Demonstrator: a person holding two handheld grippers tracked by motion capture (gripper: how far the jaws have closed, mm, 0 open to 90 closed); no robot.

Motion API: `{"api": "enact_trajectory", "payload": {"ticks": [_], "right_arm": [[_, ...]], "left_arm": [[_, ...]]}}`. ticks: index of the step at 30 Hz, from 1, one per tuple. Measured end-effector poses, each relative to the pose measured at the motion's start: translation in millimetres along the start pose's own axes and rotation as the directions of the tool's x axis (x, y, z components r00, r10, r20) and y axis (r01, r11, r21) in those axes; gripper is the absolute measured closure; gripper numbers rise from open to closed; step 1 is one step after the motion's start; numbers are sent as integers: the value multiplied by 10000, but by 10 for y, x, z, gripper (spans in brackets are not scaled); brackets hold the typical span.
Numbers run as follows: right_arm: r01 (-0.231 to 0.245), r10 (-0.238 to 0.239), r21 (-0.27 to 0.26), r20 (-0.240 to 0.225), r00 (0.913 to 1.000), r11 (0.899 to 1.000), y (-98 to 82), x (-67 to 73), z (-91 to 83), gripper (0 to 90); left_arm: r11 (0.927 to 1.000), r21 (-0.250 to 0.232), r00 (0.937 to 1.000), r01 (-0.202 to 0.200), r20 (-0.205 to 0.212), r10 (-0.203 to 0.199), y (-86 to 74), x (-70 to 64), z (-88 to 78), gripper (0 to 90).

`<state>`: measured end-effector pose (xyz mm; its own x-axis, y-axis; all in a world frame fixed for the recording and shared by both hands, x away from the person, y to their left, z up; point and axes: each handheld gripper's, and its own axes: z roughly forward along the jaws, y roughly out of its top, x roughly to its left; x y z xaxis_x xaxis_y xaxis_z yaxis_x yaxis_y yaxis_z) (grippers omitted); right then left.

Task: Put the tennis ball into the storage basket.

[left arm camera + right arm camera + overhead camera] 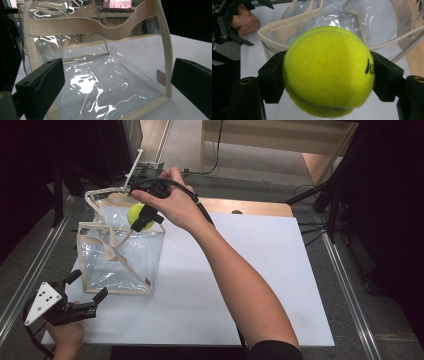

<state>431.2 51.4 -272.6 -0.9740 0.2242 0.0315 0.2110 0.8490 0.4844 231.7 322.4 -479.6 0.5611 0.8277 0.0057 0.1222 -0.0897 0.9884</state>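
A clear plastic tote bag [122, 255] with cream webbing trim and handles stands open on the white table [260, 285] at the left. My right gripper [143, 219] hangs over the bag's open mouth, shut on a yellow-green tennis ball [135, 213]. The right gripper view has the ball [328, 71] pinched between both black jaws, the bag's rim [287, 25] just beyond it. My left gripper [89, 291] stands open at the bag's near lower corner, touching nothing. In the left gripper view the bag [105, 75] sits just ahead of the wide-apart jaws.
The white sheet leaves a wooden strip [250, 207] bare at the table's far edge. Metal rails [345, 285] run along both sides. Dark stands and cables [320, 195] crowd the back right. A white rod [132, 167] sticks up behind the bag.
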Motion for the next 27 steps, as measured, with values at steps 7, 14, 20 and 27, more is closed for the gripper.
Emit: {"api": "enact_trajectory", "payload": {"ticks": [7, 14, 20, 27], "right_arm": [[49, -49, -67, -12, 10000, 10000, 108, -9, 5, 233], [187, -187, 33, 8, 9998, 9998, 216, -13, 28, 233], [237, -238, -77, -57, 9997, 9997, 300, -5, 26, 233], [305, -305, -48, -69, 9995, 9995, 406, -4, 97, 233]], "left_arm": [[10000, 16, 10000, -32, 20, 32, 0, 6, -4, 0], [10000, -2, 10000, -1, 24, 1, 0, 5, -2, 0], [10000, -5, 10000, -10, 30, 10, 0, 8, -3, 0], [9999, -91, 10000, 72, 48, -71, -1, 15, -10, 0]]}}
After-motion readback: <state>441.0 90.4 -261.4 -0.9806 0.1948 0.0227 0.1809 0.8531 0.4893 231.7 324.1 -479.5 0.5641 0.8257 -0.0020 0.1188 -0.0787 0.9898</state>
